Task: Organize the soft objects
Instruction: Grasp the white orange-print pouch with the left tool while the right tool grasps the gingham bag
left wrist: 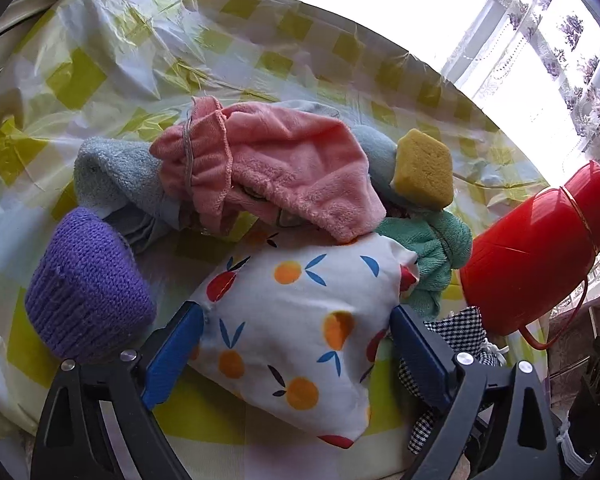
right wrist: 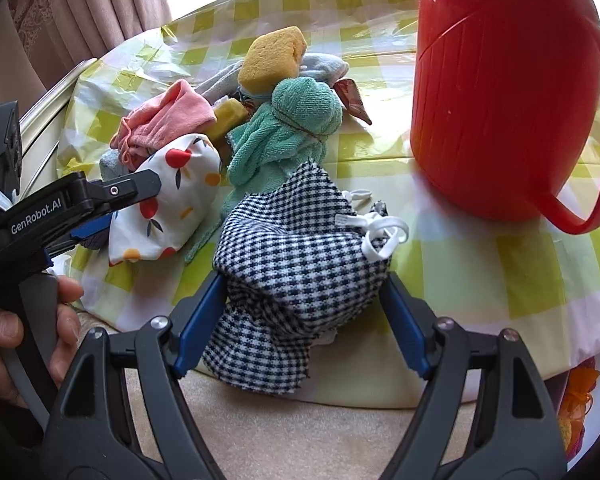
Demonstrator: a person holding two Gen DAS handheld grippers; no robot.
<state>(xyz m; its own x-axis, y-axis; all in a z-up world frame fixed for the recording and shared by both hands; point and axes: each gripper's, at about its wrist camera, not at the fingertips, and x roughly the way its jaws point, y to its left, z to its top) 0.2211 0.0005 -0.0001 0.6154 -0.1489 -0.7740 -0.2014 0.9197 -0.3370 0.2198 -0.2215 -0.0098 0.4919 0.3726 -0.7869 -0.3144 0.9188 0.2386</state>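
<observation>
My left gripper [left wrist: 296,320] has its blue pads against both sides of a white fruit-print pouch [left wrist: 292,328], which lies on the checked tablecloth; the pouch also shows in the right wrist view [right wrist: 168,204]. My right gripper [right wrist: 302,292] has its pads on both sides of a black-and-white gingham bundle [right wrist: 300,248] at the table's near edge. Beyond lie a pink cloth [left wrist: 276,168], a light blue towel [left wrist: 112,172], a purple knit piece [left wrist: 84,284], a green towel [right wrist: 288,128] and a yellow sponge [right wrist: 272,60].
A red plastic bucket [right wrist: 500,92] with a handle stands on the table to the right. The yellow-checked plastic cloth [left wrist: 100,72] covers the table. Curtains and a bright window are behind. The table edge runs just under my right gripper.
</observation>
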